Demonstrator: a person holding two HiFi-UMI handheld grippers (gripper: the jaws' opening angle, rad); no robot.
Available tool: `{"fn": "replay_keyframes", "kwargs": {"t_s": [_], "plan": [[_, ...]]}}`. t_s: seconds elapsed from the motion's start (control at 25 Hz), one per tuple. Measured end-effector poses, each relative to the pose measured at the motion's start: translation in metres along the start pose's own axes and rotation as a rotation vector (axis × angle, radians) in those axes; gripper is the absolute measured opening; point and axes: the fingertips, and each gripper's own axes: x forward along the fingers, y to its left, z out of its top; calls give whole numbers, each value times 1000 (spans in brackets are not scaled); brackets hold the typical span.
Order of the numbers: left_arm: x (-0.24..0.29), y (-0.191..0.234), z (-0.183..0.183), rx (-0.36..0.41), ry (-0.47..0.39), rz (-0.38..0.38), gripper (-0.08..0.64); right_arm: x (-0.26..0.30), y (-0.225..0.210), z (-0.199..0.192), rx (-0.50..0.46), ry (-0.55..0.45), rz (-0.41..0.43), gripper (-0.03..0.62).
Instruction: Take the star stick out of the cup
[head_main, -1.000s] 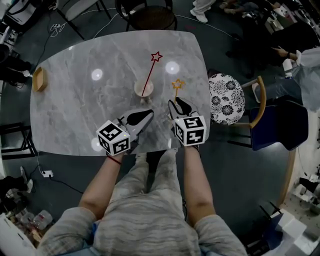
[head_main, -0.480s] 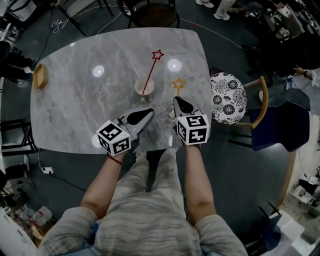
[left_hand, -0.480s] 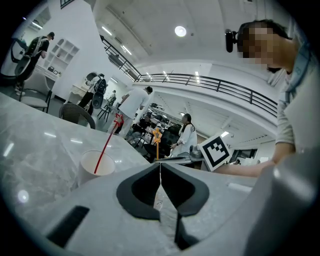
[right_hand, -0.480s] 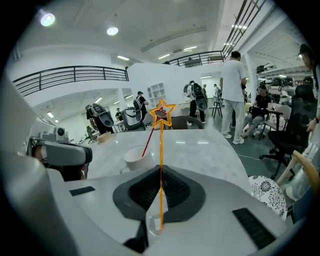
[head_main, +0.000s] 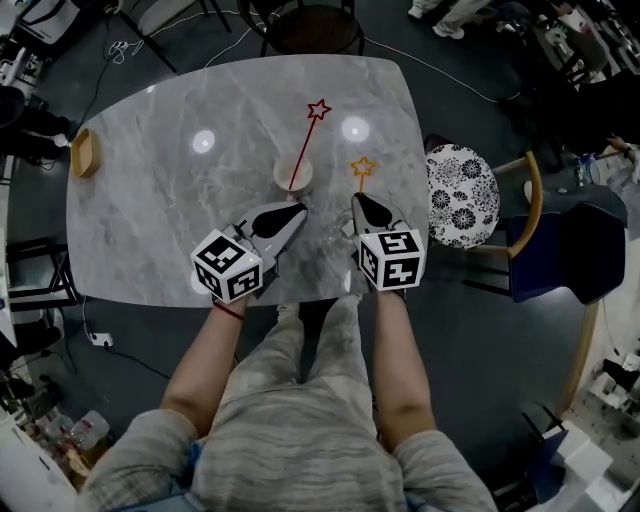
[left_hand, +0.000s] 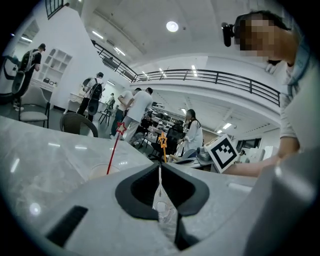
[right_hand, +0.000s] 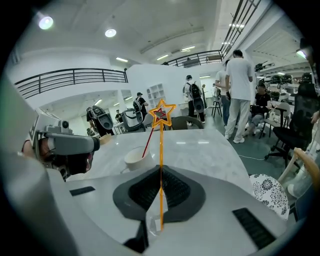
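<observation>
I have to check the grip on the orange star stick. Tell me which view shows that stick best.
The right gripper view: the orange star stick stands upright, pinched in the right claw, star to lower end. The head view shows the stick small above that claw; the left gripper view shows its star and upper stem.

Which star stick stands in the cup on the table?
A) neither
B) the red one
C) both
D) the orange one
B: the red star stick leans in the cup, while the right claw is shut on the orange star stick clear of the cup.
</observation>
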Motion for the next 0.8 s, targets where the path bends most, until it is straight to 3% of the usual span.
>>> {"fn": "replay_keyframes", "kwargs": {"t_s": [0.32, 0.8], "plan": [[5, 13, 22, 37, -1, 35, 25, -6, -2, 7, 16, -25, -3, 12], [21, 33, 40, 81, 42, 91, 118, -27, -5, 26, 52, -89, -7, 12]]}}
